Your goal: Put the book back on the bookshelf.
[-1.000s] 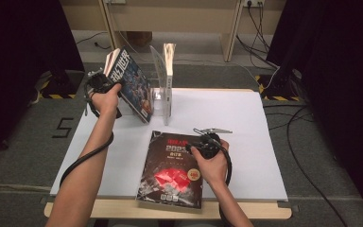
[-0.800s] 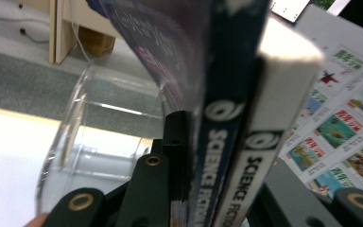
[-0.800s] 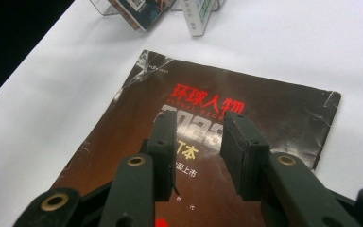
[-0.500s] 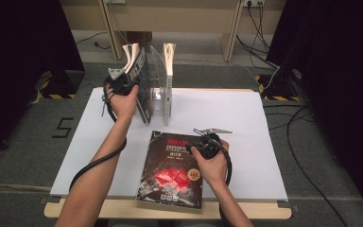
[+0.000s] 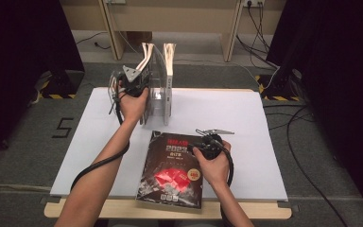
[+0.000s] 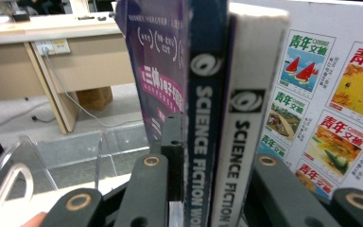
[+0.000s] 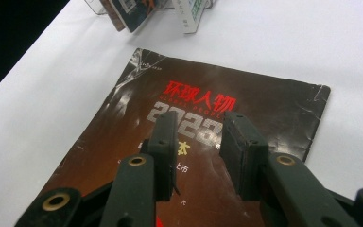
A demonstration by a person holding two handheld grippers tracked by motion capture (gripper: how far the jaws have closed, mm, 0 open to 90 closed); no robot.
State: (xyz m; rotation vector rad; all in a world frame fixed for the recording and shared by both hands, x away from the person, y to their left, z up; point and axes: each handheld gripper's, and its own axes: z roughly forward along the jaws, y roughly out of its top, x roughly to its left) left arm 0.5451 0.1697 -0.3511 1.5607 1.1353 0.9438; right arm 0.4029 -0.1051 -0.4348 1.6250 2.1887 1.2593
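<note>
At the far left of the white table top (image 5: 246, 118), the left gripper (image 5: 133, 80) is raised against a clear acrylic book stand (image 5: 158, 101) and is clamped on two upright volumes, a dark blue book (image 6: 203, 118) and a white book (image 6: 246, 123), both with "SCIENCE FICTION" printed down the spine. From the left gripper view the two spines stand side by side between the black jaws, pressed together, with one jaw's pad lying against the blue book's purple cover at the left and the other jaw coming up on the white book's side. Just to the right of them in that view stands a magazine (image 6: 331, 104) whose back cover shows small coloured cover pictures with green and red Chinese titles. From the high view these books stand upright in the stand, their pale page edges catching the light at the top, and the person's left hand (image 5: 131, 101) wraps the gripper from below. Nearer the person, a dark magazine (image 5: 172, 170) with red Chinese lettering and a silver "2023" lies flat on the table, its lower edge close to the table's front edge. Over its upper right corner hovers the right gripper (image 7: 198, 142), its jaws standing apart with nothing between them, the tips just above the cover near the printed year. Whether the tips touch the cover I cannot tell.
</note>
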